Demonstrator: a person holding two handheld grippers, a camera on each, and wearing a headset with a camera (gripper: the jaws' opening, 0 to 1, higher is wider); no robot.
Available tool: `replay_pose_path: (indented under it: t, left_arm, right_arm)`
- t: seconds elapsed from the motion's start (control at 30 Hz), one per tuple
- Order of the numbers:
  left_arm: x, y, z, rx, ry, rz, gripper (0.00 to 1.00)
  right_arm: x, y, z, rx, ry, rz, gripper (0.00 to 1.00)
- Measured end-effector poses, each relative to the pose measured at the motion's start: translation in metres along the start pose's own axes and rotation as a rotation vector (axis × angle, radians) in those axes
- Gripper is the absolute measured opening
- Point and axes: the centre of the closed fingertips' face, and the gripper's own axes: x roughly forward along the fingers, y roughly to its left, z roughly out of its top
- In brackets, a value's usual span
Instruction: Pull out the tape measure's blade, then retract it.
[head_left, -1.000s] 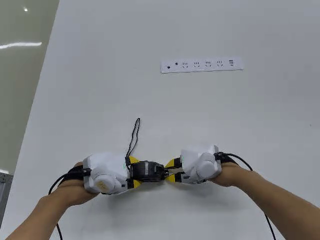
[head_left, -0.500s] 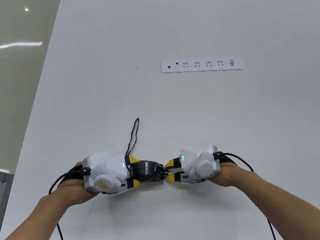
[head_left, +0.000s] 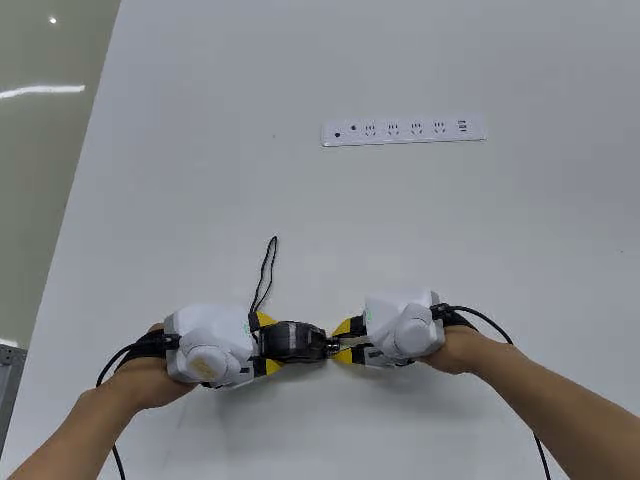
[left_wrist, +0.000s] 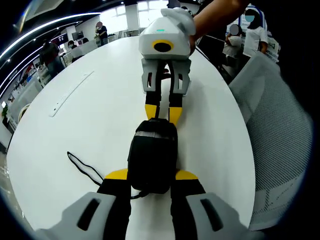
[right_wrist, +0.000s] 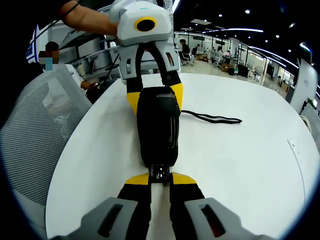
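Note:
A black tape measure (head_left: 295, 340) lies on the white table (head_left: 300, 200), its black wrist strap (head_left: 267, 272) trailing away from me. My left gripper (head_left: 263, 343) is shut on the case (left_wrist: 152, 157), one yellow-tipped finger (left_wrist: 116, 175) on each side. Facing it from the right, my right gripper (head_left: 345, 342) is shut on the blade's end hook (right_wrist: 160, 171) at the mouth of the case (right_wrist: 158, 122). Hardly any blade shows between hook and case. The right gripper (left_wrist: 163, 111) appears across the case in the left gripper view, and the left gripper (right_wrist: 152, 95) likewise in the right gripper view.
A white power strip (head_left: 403, 130) lies flat further back on the table. The strap (left_wrist: 82, 165) loops on the tabletop beside the case. Mesh office chairs (left_wrist: 280, 135) stand at the table's near edge. The table's left edge (head_left: 75, 200) drops to the floor.
The right gripper has edged a few pixels to the right. The case and the left gripper have stayed put.

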Motion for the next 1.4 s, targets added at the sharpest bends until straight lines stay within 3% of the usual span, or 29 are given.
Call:
replay_pose_path:
  t: [1.4]
  left_arm:
    - [-0.002,-0.001,-0.001,0.006,-0.011,-0.005,0.26]
  right_arm:
    - [-0.016,0.002,-0.011,0.011,0.013,0.008,0.11]
